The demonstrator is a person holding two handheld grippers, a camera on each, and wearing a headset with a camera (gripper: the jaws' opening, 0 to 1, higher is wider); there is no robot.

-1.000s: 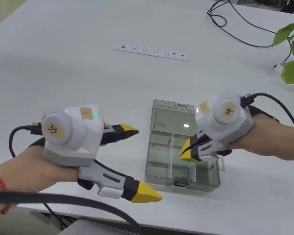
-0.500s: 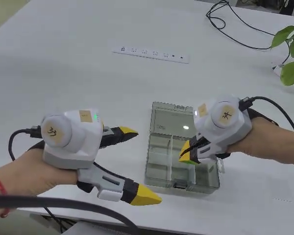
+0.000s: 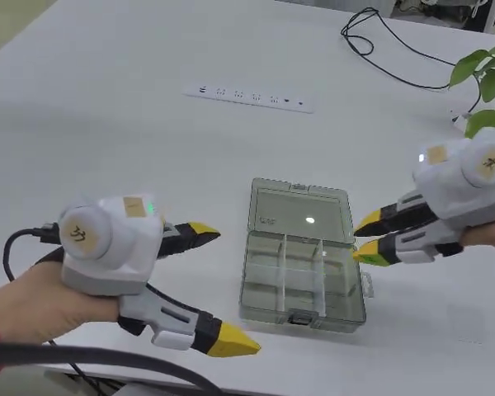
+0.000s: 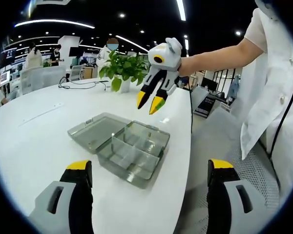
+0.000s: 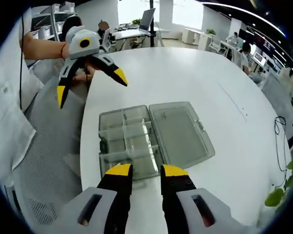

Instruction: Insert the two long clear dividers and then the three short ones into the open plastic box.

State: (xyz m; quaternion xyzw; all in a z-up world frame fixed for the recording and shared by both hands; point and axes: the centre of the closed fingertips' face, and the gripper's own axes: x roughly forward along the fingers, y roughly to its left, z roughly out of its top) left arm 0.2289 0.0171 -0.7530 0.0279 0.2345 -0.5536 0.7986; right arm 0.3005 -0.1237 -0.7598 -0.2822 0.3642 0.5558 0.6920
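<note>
Having swung the white, yellow-tipped right gripper right of the open clear plastic box, holds jaws slightly parted, empty. Keeps left gripper left of box, jaws spread. Leaves clear dividers inside; looks finished.

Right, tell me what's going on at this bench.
A person holds a hand-held gripper in each hand over a white table. The open plastic box sits between them, lid laid flat, with clear dividers standing inside and splitting it into compartments; how many I cannot count. The left hand-held gripper is wide open and empty beside the box. The right hand-held gripper hovers at the box's other side, jaws slightly apart, holding nothing.
</note>
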